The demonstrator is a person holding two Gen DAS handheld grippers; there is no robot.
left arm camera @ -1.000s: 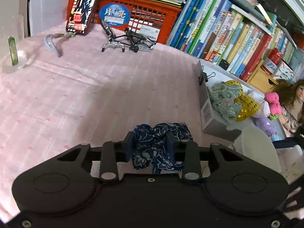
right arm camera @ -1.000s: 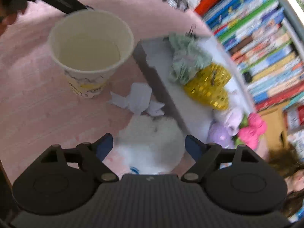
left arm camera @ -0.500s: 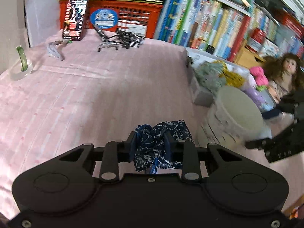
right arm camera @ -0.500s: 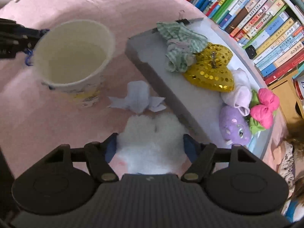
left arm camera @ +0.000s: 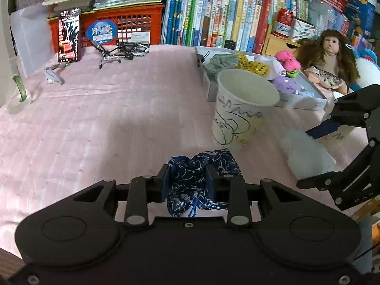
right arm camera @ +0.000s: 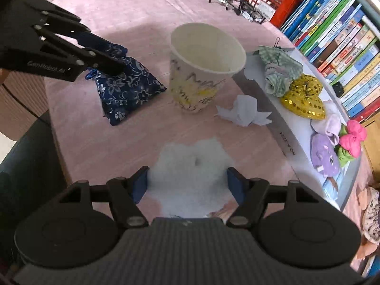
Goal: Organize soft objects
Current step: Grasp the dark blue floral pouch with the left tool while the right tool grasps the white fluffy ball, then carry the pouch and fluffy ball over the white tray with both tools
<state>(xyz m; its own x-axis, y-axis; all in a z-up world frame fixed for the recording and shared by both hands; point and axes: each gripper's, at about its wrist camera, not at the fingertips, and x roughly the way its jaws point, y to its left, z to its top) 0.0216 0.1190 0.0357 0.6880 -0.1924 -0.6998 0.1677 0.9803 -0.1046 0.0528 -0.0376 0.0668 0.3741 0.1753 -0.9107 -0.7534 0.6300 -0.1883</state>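
My left gripper (left arm camera: 188, 175) pinches a dark blue flowered pouch (left arm camera: 201, 163) just above the pink cloth, left of the paper cup (left arm camera: 239, 114); its jaws are opening slightly while the pads still press the fabric. The right wrist view shows the same pouch (right arm camera: 125, 87) hanging from the left gripper (right arm camera: 104, 57). My right gripper (right arm camera: 187, 180) grips a white fluffy puff (right arm camera: 190, 166) by its sides, in front of the cup (right arm camera: 201, 71); its jaws are easing open a little. A grey tray (right arm camera: 280, 128) to the right holds several soft toys.
A crumpled tissue (right arm camera: 244, 114) lies between cup and tray. A doll (left arm camera: 330, 54) sits behind the tray. Books, a red crate (left arm camera: 133, 28), a phone (left arm camera: 70, 35) and a small model bike (left arm camera: 121, 49) line the back. The table edge runs along the left in the right wrist view.
My left gripper carried the pouch rightward up to the cup. My right gripper's jaws narrowed onto the white puff and it shifted left with it, away from the tray.
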